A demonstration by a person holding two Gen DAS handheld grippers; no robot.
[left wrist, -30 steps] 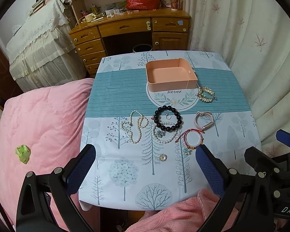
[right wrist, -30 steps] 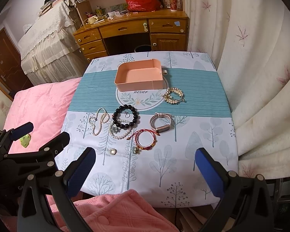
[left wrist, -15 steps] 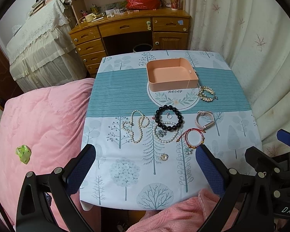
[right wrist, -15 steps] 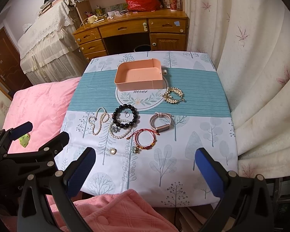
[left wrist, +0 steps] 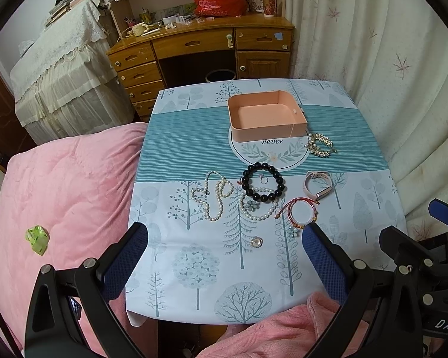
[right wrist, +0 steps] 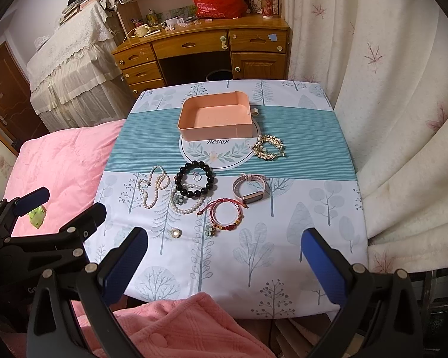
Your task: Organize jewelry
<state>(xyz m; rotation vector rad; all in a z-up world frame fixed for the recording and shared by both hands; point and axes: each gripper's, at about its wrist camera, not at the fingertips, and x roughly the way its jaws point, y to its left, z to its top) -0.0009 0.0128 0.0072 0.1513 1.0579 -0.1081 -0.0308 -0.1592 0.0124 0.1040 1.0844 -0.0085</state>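
An empty pink box (left wrist: pixel 265 116) (right wrist: pixel 216 117) stands at the back of the table. In front of it lie a black bead bracelet (left wrist: pixel 262 182) (right wrist: pixel 196 179), a pearl necklace (left wrist: pixel 213 195) (right wrist: pixel 153 188), a red cord bracelet (left wrist: pixel 297 211) (right wrist: pixel 227 214), a pink watch band (left wrist: pixel 318 183) (right wrist: pixel 251 189), a gold bracelet (left wrist: pixel 321 144) (right wrist: pixel 268 147) and a small pendant (left wrist: pixel 256 241) (right wrist: pixel 175 232). My left gripper (left wrist: pixel 224 238) and my right gripper (right wrist: pixel 224 241) are both open and empty, above the table's near edge.
The table wears a tree-print cloth (left wrist: pixel 194 268). A pink quilted bed (left wrist: pixel 59 179) lies to the left with a green scrap (left wrist: pixel 37 238) on it. A curtain (right wrist: pixel 403 119) hangs to the right. A wooden desk (left wrist: pixel 200 47) stands behind.
Both views have shifted very slightly. The jewelry and box have not moved and both grippers stay open.
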